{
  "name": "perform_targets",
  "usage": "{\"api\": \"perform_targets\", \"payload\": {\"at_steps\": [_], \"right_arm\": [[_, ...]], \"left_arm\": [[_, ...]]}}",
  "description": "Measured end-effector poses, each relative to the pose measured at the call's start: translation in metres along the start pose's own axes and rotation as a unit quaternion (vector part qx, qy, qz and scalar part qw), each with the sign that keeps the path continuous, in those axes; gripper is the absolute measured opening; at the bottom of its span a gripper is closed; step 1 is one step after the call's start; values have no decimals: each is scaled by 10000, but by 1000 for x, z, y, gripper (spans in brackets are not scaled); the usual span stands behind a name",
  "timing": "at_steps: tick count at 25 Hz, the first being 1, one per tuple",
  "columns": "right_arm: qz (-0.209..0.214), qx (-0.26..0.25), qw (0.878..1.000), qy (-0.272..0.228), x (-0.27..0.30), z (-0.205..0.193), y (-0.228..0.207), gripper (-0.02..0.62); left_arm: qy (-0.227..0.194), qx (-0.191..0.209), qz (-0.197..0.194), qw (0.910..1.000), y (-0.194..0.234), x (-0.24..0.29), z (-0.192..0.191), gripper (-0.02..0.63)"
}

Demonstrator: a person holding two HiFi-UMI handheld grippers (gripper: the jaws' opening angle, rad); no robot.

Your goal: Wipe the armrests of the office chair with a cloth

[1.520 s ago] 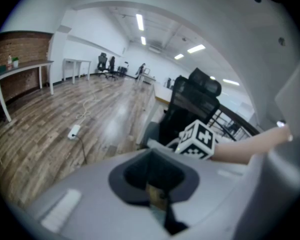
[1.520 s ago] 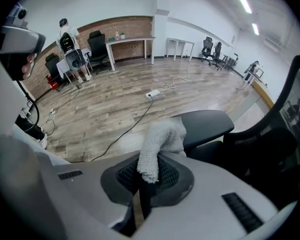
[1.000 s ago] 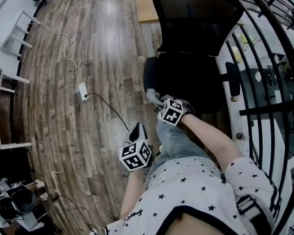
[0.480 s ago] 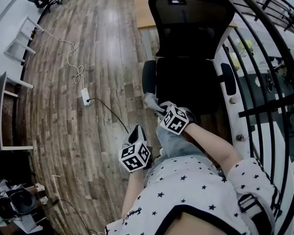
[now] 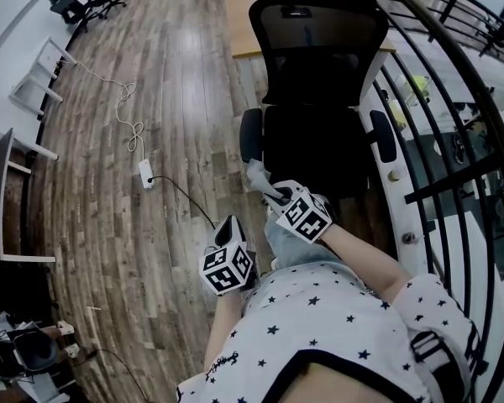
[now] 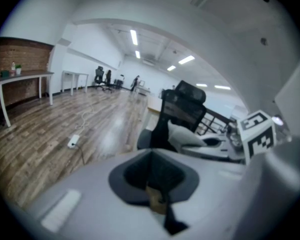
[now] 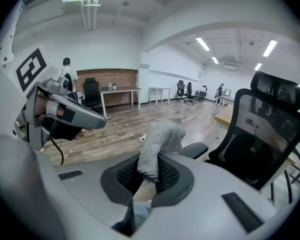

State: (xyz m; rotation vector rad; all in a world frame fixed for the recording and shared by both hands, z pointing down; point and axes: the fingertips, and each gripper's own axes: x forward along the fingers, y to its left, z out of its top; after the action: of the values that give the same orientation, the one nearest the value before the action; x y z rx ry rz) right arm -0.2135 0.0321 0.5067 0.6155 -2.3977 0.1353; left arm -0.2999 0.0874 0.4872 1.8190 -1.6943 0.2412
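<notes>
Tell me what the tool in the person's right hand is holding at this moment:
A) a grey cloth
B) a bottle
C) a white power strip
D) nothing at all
A: the right gripper view shows the right tool shut on a grey cloth, which sticks up from between its jaws.

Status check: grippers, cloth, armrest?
Left gripper shut, empty. Right gripper shut on cloth. Cloth close beside floor-side armrest, contact unclear. Nothing between them.

Wood floor (image 5: 181, 65): office chair (image 5: 319, 65), white power strip (image 5: 145, 174).
</notes>
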Motion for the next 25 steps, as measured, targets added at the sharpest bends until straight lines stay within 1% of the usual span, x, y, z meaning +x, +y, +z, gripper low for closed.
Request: {"api": "perform_targets", "payload": {"at_steps": [9,14,19,25], "right_arm": [[-109,441,9975,-538,-27,12,18,26],[-76,529,9966,-628,-35,13,26,26],[67,542,9967,-595,-35,12,31,26],[-4,577,9959,-693,-37,17,28,26]], "left_arm": [[-123,3,14,9999,9,-14,1,5],[-162,-30,17,9999,12,-19,3,5],[-146,-3,-9,9999,10,-17,3,5],[-108,-1,-36,9999,9,-15,1,5]]}}
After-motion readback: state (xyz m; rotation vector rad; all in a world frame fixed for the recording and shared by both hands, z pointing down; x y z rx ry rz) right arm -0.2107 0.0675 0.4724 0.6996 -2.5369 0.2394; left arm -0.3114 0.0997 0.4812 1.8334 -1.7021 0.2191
